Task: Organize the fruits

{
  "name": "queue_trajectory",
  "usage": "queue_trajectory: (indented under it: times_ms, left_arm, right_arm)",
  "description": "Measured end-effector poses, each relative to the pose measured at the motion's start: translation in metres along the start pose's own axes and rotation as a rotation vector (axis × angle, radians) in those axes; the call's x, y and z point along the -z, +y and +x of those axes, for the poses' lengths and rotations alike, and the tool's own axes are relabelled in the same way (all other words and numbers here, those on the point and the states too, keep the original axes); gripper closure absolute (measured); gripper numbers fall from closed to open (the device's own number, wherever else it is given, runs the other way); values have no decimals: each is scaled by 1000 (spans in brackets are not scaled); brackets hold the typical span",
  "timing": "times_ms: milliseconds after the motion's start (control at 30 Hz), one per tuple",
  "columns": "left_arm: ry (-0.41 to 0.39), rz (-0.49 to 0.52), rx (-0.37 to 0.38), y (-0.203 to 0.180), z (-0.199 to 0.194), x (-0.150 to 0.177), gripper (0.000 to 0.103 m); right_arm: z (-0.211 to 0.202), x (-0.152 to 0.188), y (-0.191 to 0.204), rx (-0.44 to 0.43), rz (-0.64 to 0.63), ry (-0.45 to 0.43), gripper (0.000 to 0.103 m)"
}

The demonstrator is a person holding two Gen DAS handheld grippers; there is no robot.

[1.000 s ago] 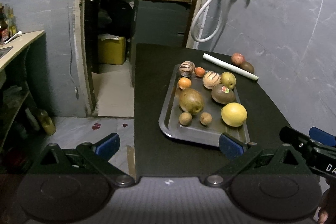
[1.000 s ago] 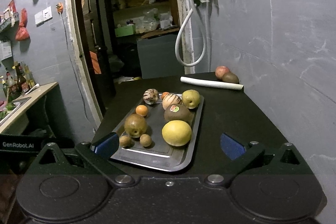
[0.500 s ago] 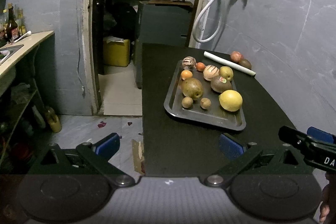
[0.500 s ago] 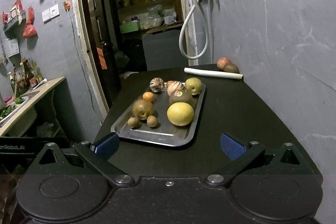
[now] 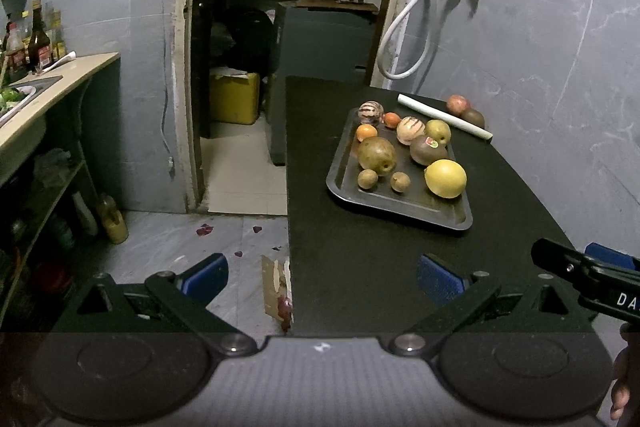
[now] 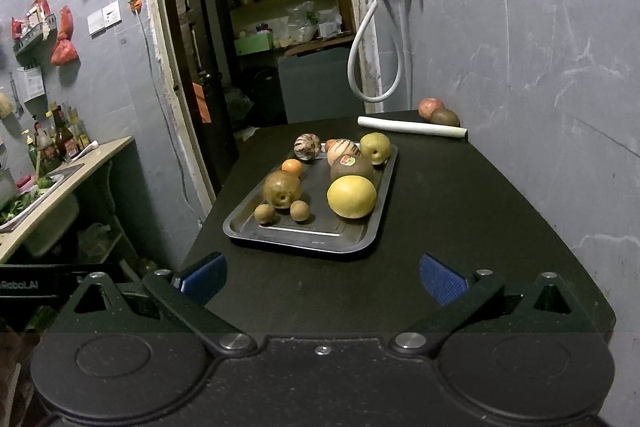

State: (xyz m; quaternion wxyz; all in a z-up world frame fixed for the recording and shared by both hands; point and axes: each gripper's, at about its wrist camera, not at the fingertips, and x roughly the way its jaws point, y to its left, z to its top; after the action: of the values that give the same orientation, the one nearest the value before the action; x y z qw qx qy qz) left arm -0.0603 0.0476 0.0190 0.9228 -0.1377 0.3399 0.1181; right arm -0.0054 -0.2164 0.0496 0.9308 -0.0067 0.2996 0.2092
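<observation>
both grippers point(image 5: 320, 277) point(image 6: 320, 277) gape wide, empty, short of the fruit tray point(image 6: 376, 231) (white roll point(image 6: 412, 127) behind it).

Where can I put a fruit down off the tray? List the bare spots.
Free: the black table between the tray and the right wall, and the strip in front of the tray toward the grippers. Crowded: the tray itself, and the far corner with the white roll and two fruits.
</observation>
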Motion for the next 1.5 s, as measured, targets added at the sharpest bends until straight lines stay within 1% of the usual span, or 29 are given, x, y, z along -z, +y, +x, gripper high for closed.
queue_trajectory:
  times_ms: [1367,1500]
  left_arm:
    - [-8,6,-6,3,-5,-5,1]
    - [-7,12,-20,2,-5,-5,1]
  right_arm:
    - [-3,1,4,-4,12,7,1]
    - [-3,1,3,-5,11,7,1]
